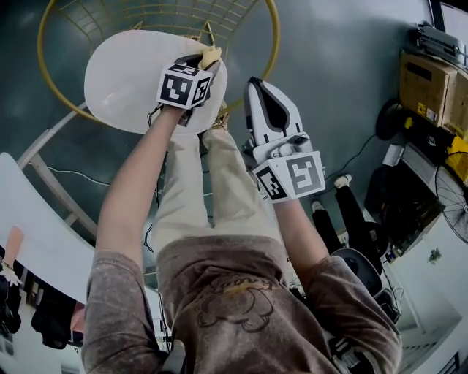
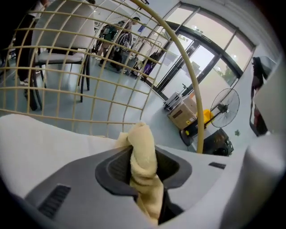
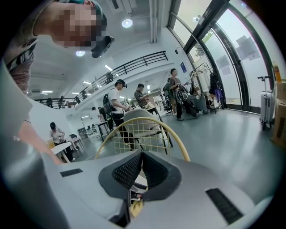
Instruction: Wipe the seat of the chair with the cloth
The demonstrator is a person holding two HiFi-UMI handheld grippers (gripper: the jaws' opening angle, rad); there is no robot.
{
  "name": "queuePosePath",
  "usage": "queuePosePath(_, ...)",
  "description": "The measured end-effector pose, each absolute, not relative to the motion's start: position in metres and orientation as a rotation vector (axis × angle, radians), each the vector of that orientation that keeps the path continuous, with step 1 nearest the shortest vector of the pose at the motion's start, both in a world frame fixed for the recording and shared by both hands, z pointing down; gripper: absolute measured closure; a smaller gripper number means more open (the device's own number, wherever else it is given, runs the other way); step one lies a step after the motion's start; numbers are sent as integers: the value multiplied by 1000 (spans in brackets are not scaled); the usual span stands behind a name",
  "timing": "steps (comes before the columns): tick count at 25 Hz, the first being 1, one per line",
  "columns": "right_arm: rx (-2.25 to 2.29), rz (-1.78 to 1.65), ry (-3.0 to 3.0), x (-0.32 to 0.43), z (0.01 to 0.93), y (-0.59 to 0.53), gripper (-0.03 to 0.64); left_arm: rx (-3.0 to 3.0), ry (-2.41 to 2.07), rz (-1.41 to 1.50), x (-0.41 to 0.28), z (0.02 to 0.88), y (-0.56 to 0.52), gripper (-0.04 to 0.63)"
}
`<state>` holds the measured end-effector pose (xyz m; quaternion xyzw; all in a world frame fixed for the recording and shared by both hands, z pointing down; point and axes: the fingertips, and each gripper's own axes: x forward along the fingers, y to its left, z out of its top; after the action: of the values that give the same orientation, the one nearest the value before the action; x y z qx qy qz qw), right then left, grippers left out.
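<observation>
A chair with a round white seat [image 1: 124, 80] and a yellow wire back [image 1: 157, 14] stands below me. My left gripper [image 1: 201, 62] hovers over the seat's right part, shut on a pale yellow cloth [image 2: 143, 165] that sticks out between its jaws. That cloth [image 1: 210, 55] shows as a small tuft in the head view. The white seat [image 2: 40, 138] and the wire back [image 2: 111, 85] lie just beyond the jaws in the left gripper view. My right gripper [image 1: 259, 95] hangs to the right of the seat, shut with nothing in it. Past its tips stands the chair back [image 3: 143, 129].
A white table edge [image 1: 29, 226] lies at the left. Cardboard boxes [image 1: 431, 88], a fan [image 1: 453, 204] and dark gear stand at the right. Another person's legs [image 1: 351, 212] are at my right. Several people stand far off by tables [image 3: 120, 107].
</observation>
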<state>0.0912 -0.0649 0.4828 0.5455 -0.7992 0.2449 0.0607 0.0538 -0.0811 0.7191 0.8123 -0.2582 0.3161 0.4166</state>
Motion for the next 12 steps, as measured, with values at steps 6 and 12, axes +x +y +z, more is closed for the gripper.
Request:
queuePosePath(6, 1671, 740, -2402, 100, 481, -60, 589, 2022, -594, 681, 73, 698, -68, 474)
queuePosePath(12, 1665, 744, -2406, 98, 481, -55, 589, 2038, -607, 596, 62, 676, -73, 474)
